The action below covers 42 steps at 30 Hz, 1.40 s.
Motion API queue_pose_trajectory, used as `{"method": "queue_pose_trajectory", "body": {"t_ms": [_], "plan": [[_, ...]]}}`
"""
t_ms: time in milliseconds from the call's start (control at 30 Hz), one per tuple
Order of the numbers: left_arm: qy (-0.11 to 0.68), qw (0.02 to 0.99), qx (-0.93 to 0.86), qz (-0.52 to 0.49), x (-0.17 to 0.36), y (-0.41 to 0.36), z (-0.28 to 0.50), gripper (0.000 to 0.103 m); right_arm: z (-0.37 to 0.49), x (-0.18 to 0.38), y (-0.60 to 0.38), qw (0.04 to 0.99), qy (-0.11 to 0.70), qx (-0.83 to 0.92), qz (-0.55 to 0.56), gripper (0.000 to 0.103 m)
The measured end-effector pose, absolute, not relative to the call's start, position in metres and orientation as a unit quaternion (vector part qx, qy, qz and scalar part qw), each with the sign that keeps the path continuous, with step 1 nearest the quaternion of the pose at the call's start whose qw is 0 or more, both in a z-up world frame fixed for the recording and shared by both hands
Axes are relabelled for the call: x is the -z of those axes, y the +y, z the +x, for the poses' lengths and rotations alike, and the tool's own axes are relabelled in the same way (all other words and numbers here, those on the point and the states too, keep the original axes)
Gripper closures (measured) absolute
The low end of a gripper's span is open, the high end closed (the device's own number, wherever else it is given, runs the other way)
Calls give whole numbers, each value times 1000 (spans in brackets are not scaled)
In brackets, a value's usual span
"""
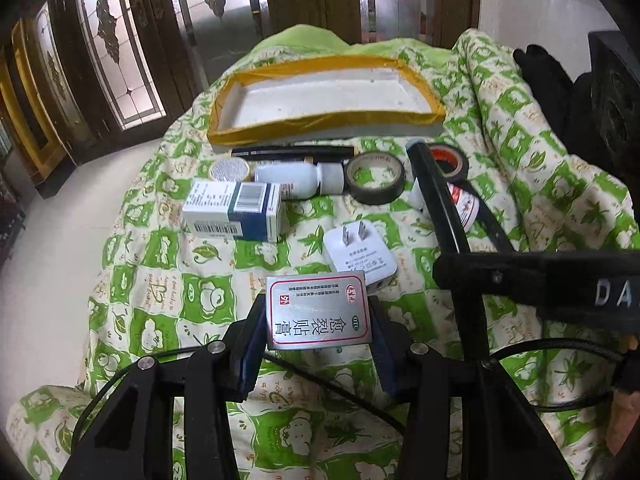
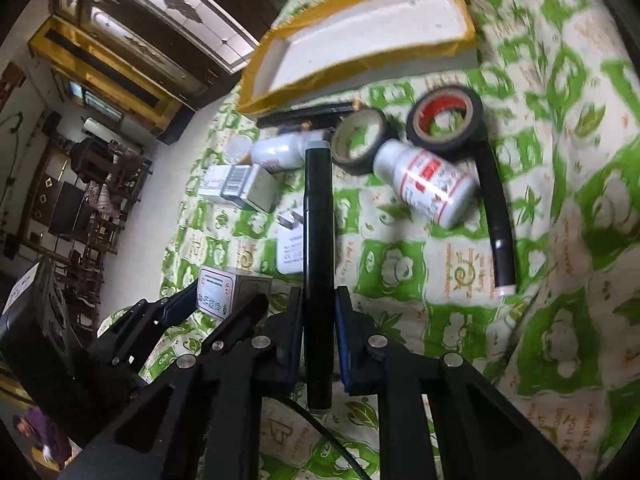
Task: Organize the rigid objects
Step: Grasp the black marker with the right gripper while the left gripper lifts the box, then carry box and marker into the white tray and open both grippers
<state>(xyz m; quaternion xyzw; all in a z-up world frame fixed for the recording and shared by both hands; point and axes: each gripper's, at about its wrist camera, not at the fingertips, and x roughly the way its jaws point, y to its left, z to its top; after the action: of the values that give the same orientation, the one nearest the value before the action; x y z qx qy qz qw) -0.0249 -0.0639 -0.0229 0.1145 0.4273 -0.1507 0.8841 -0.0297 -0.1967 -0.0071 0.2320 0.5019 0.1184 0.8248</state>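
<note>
Gripping silver tin (image 1: pixel 319 311) labelled 愈裂贴膏, OTC

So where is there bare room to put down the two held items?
The tray with the yellow rim is bare inside, the widest free spot. Open quilt lies left of the barcoded box. Crowded: the strip before the tray, with white bottle, tape rolls and charger. The left tool grips a tin; the right tool a black marker.
</note>
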Motion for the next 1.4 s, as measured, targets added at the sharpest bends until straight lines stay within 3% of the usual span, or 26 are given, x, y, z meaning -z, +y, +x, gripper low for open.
{"method": "queue_pose_trajectory", "body": {"t_ms": [400, 800, 1100, 1400], "plan": [[401, 899, 167, 66, -15, -57, 8, 53, 10, -41, -222, 852, 462, -106, 224, 88], [401, 902, 159, 23, -41, -57, 126, 53, 97, -54, -275, 862, 415, -49, 287, 88], [418, 897, 139, 27, -21, -79, 213, 53, 161, -48, -301, 874, 410, 10, 261, 88], [444, 888, 114, 46, 16, -85, 257, 53, 190, -6, -291, 872, 457, 37, 170, 88]]}}
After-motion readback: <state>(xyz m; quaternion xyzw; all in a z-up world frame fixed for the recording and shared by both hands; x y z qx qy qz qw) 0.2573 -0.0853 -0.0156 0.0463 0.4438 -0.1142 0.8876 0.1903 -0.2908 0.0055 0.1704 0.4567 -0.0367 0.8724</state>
